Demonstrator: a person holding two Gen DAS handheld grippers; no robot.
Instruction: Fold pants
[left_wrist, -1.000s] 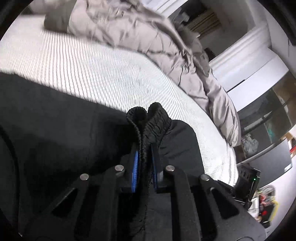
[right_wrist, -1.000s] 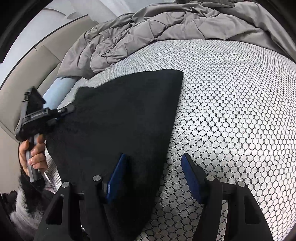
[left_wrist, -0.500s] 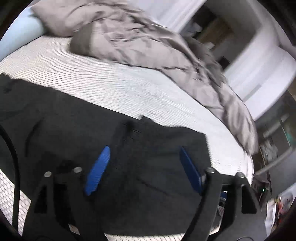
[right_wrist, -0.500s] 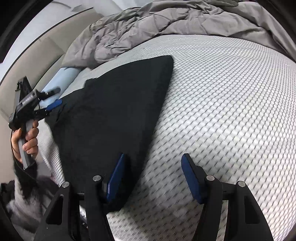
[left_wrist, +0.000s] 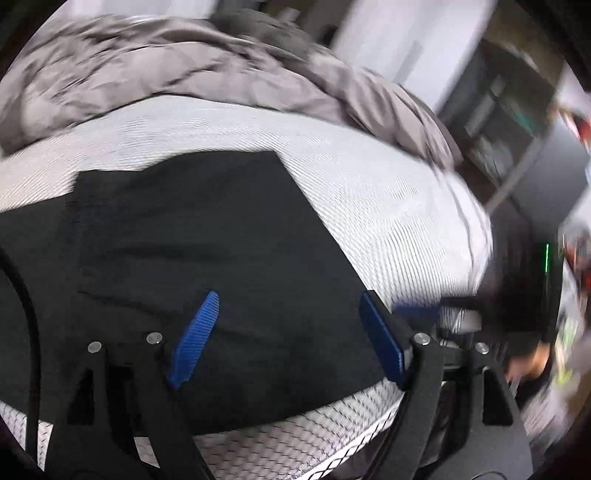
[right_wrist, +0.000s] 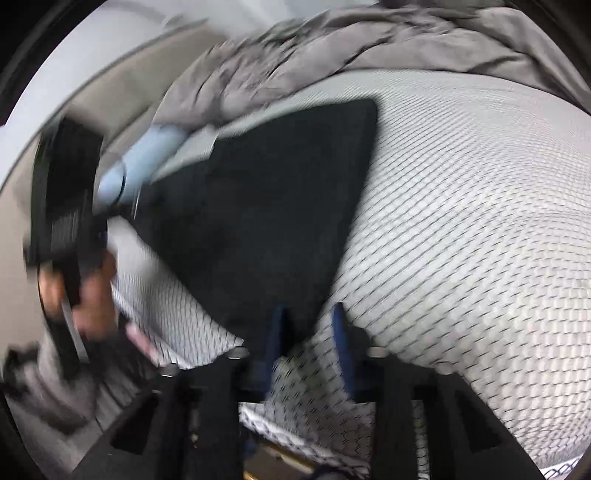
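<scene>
Left gripper (left_wrist: 288, 332) released waistband, jaws wide, empty; right gripper (right_wrist: 308, 332) jaws closing at flat black pants (right_wrist: 266, 206) corner.

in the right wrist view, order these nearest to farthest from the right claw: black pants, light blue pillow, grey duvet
1. black pants: the near corner lies right at the right claw, whose jaws are closing, up and left of it.
2. light blue pillow: past the pants' far left edge.
3. grey duvet: bunched along the far side of the bed, at the top.
</scene>
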